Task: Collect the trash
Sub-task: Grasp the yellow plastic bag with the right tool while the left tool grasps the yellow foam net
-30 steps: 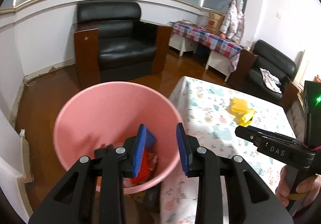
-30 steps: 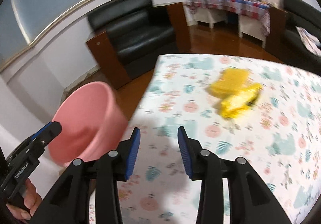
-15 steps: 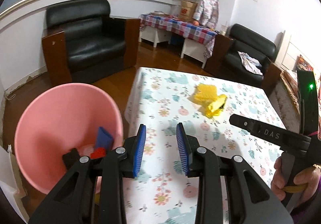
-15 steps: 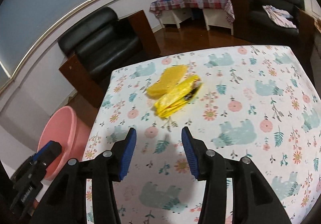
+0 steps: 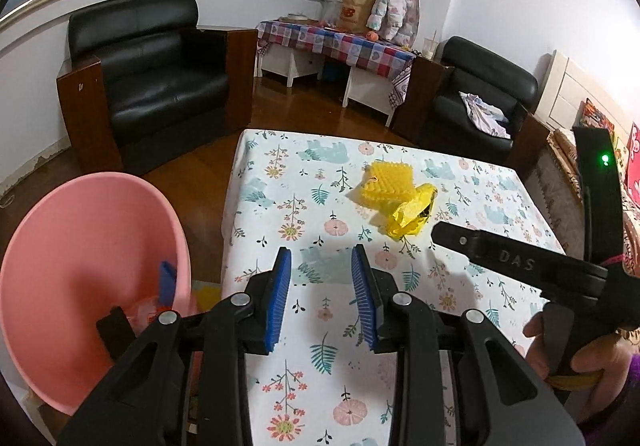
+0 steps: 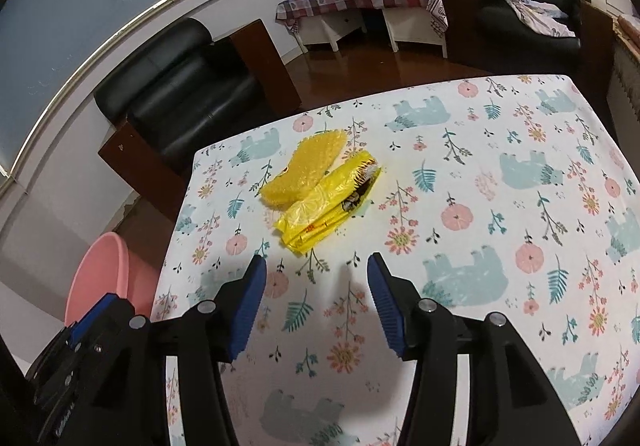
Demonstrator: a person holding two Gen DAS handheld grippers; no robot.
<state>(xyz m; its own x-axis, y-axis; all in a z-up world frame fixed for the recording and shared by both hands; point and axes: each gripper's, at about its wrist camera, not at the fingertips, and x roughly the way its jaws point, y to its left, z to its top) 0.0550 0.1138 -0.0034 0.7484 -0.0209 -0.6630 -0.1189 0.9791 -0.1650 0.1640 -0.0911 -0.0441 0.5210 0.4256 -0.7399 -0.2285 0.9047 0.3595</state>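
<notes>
A yellow bubble-wrap piece [image 5: 386, 182] [image 6: 308, 166] and a yellow snack wrapper [image 5: 412, 212] [image 6: 332, 206] lie touching on the floral tablecloth [image 5: 320, 326] [image 6: 480, 246]. A pink bin [image 5: 80, 266] [image 6: 100, 282] stands on the floor off the table's left edge, with blue, red and black trash inside. My left gripper [image 5: 322, 294] is open and empty above the table's near left part. My right gripper [image 6: 316, 298] is open and empty, just short of the wrapper; it also shows in the left wrist view [image 5: 520, 266].
A black armchair [image 5: 148, 78] stands beyond the table's far left corner. A second black chair [image 5: 480, 98] with cloth on it is far right. A low table with a checked cloth [image 5: 332, 42] stands against the far wall.
My left gripper has swung from over the pink bin to over the table. My right gripper has moved closer to the yellow wrapper and opened wider.
</notes>
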